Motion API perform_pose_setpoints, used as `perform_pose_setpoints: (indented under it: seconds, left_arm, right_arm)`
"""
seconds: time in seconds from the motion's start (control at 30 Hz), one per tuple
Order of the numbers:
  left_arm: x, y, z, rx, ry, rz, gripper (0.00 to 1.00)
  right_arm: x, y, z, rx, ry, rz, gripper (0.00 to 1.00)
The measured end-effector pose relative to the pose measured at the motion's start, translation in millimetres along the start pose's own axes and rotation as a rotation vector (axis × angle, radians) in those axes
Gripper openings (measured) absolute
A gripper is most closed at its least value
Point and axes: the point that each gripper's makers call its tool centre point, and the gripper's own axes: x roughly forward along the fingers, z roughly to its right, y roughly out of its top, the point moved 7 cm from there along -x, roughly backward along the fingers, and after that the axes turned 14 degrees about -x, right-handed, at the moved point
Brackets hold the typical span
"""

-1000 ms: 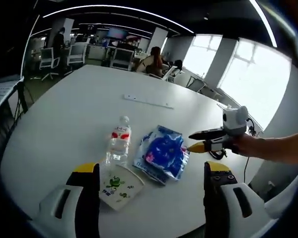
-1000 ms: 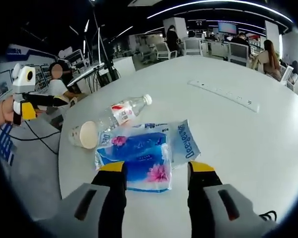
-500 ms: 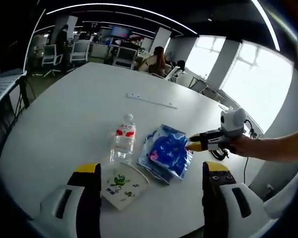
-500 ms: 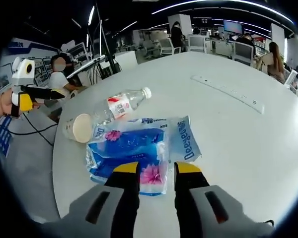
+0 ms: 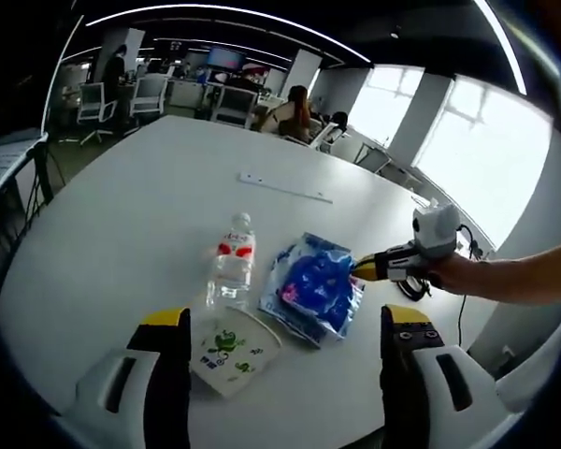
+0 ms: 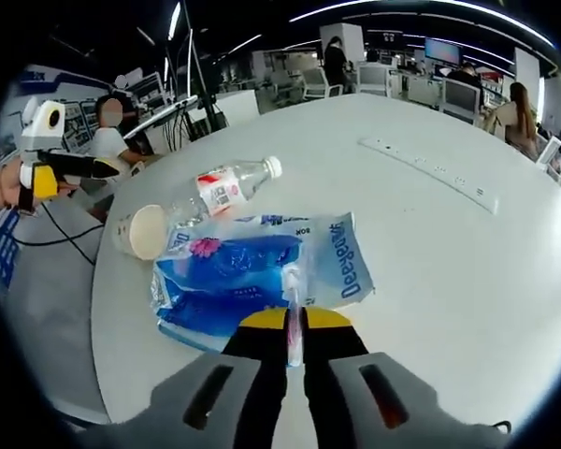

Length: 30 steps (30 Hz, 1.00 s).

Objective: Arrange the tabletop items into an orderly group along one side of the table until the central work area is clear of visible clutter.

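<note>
Change: right gripper jaws, apart around the pack's near edge a second ago, now pressed together on that edge; film puckers up between them.
Pack: blue tissue pack flat on white table, near its edge, dead ahead of right gripper, long axis across the jaws.
Neighbours: water bottle lying on its side just beyond; paper cup at the bottle's base end.
Left gripper: jaws spread, holding nothing, hovering over the cup (pack ahead, slightly right).
Nearer hand: right, already gripping; a drag toward the table side looks next.
</note>
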Motion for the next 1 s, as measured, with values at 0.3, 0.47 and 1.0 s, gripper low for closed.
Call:
perform_pose_setpoints:
  seconds: [0.3, 0.47, 1.0]
  left_arm:
    - [-1, -1.8, -0.2, -0.003, -0.002, -0.003, 0.85]
    - [-1, -1.9, 1.1, -0.001, -0.006, -0.003, 0.85]
    - [2, -1.5, 7.9, 0.011, -0.025, -0.012, 0.84]
  right_arm:
    - [-2, 3.4, -4, 0.005, 0.023, 0.026, 0.0]
    - [-5, 6.3, -7, 0.0, 0.03, 0.039, 0.0]
    - [-18, 10.2, -13, 0.043, 0.054, 0.101, 0.0]
